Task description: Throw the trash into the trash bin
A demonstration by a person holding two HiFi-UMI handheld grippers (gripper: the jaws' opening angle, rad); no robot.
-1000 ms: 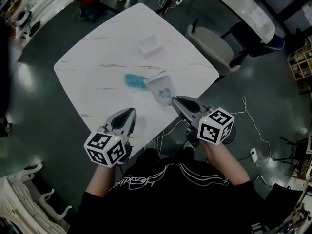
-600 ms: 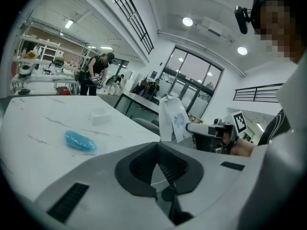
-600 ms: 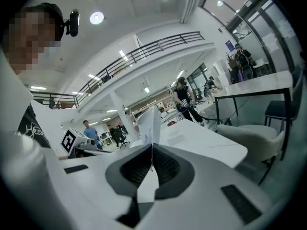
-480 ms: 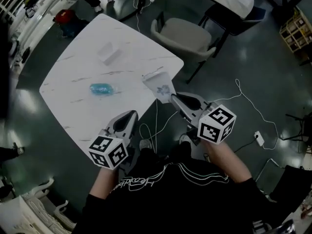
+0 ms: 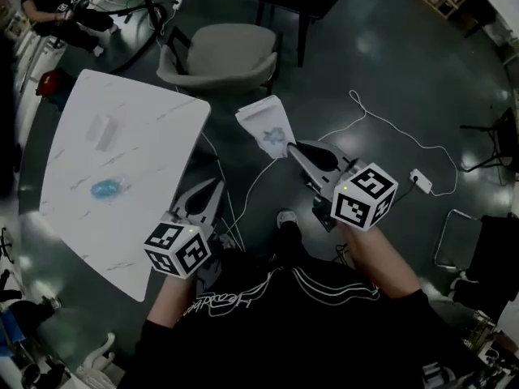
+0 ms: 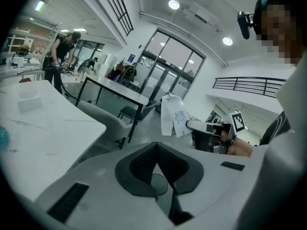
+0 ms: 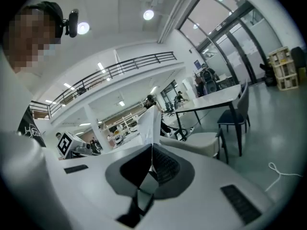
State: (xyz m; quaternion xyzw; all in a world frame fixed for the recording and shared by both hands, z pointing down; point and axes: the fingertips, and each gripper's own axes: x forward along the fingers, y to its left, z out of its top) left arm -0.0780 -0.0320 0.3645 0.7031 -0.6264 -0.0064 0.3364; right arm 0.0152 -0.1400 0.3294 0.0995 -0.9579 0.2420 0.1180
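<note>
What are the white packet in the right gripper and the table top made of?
Packet: looks like thin paper or plastic film, matte white with a blue print, pinched flat in the right gripper. Table top: white marble-look slab with grey veins; whether stone or laminate is unclear.

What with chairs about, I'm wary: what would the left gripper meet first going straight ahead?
Probably bare floor, in the gap between the grey chair and the paper in the right gripper, though depth is unclear.

White script lettering runs across the chest of the person's black shirt (image 5: 219, 301), too blurred to read. No other print is legible.
</note>
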